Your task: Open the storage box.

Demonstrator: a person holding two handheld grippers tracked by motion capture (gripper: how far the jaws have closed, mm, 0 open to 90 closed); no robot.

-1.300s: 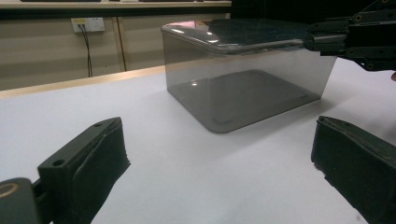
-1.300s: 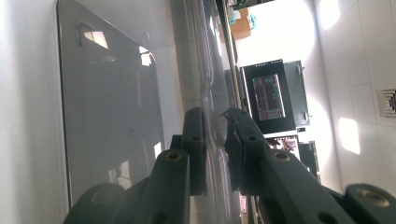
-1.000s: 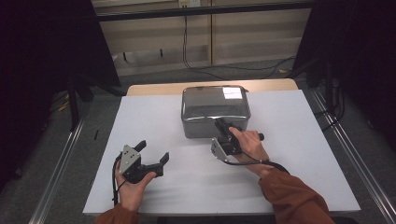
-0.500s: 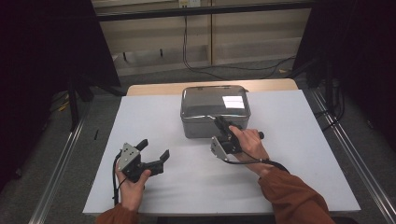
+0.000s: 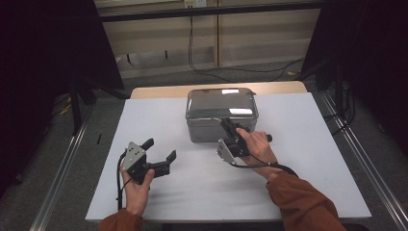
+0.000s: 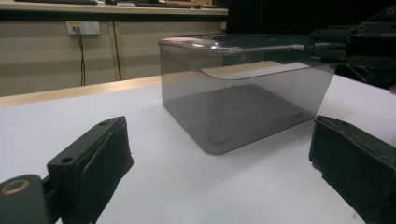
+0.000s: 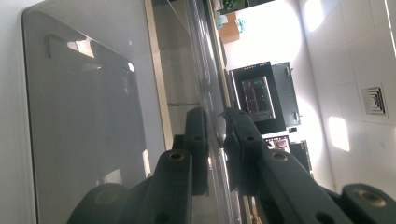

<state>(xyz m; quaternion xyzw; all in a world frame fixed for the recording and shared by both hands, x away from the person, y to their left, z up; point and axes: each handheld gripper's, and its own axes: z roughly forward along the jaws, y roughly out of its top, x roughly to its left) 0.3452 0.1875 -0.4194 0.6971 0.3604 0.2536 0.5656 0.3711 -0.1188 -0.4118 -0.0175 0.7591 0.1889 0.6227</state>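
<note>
Left tool [image 5: 159,150] nearer; smoky translucent box [image 5: 211,122].

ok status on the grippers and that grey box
Right gripper shut on the lid edge of the grey box. Left gripper open, held off to the side, fingers empty. White table around the box unobstructed.

left gripper [image 5: 158,153] jaws wide apart — right gripper [image 5: 230,129] jaws pinched tight

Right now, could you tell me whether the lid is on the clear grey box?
On: the lid lies flat across the box rim, its edge pinched by the right gripper.
</note>
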